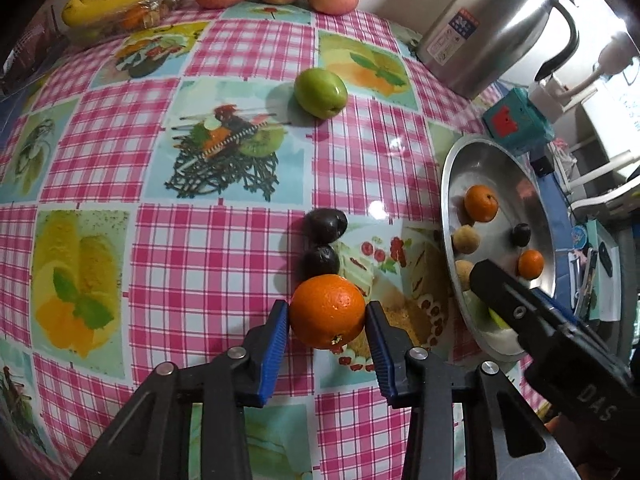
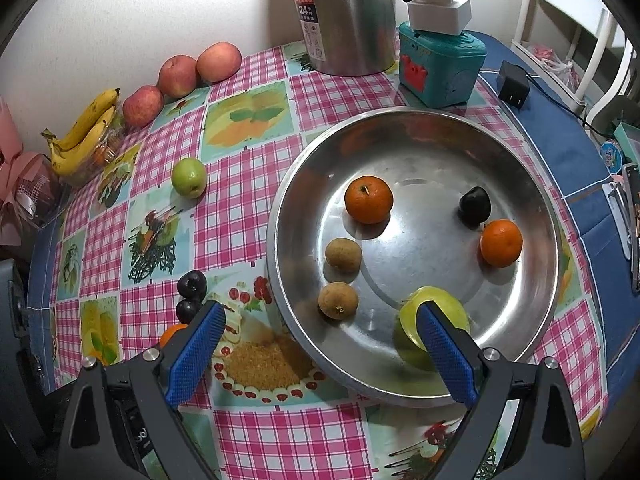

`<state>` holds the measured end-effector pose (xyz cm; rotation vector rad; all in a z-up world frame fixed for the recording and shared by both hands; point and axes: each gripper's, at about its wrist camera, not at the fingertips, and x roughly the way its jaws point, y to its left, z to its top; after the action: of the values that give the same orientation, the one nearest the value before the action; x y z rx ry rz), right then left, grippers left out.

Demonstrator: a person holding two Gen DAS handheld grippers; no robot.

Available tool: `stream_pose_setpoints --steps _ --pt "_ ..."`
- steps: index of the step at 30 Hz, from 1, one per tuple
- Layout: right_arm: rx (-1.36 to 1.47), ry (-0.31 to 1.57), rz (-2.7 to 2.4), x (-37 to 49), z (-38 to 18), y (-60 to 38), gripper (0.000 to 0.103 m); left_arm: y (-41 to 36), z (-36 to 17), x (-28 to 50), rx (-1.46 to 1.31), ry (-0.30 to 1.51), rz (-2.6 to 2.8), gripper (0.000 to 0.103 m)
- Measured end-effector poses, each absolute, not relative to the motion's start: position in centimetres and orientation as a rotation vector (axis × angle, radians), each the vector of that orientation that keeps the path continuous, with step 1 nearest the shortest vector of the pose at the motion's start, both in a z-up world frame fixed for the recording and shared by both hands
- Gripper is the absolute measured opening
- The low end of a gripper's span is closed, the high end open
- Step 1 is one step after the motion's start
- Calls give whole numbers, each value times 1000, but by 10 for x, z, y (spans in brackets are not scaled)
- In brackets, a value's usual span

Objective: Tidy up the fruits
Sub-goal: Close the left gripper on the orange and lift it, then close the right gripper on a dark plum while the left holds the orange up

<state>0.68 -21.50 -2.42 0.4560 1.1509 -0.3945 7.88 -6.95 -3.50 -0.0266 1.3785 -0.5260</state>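
1. Left wrist view: my left gripper [image 1: 327, 320] has its blue pads pressed on both sides of the orange [image 1: 327, 316], which sits on the checked tablecloth [image 1: 224, 240]. No earlier view, so I only call it a grip.
2. Just past the orange, two dark plums [image 1: 323, 242], touching; further out a green apple [image 1: 320, 93] alone. My guess: these wait their turn for the bowl.
3. Right wrist view: my right gripper [image 2: 320, 344] is spread wide and empty over the near rim of the steel bowl [image 2: 536, 292], likely parked clear.
4. Bowl holds a green apple [image 2: 436, 312], two brown round fruits [image 2: 340, 276], two tangerines [image 2: 369, 199] and a plum [image 2: 475, 204].
5. Far edge: three red apples [image 2: 180, 76], bananas [image 2: 84, 136], steel thermos [image 2: 344, 12] with "24" on its label. "DAS" reads on the right gripper's body in the left view.
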Motion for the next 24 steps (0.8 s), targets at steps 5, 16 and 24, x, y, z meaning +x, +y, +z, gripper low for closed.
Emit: stream_pose_setpoints --steps 5,16,24 --pt "472 1147 -389 7 -25 -216 97 -52 -24 87 -82 1345 -496 41" --pt "431 1155 -348 15 -25 -200 96 7 -13 111 -188 1276 -323 41" --pt "380 1157 -254 32 -25 -167 96 43 -9 124 -251 1243 -233 41"
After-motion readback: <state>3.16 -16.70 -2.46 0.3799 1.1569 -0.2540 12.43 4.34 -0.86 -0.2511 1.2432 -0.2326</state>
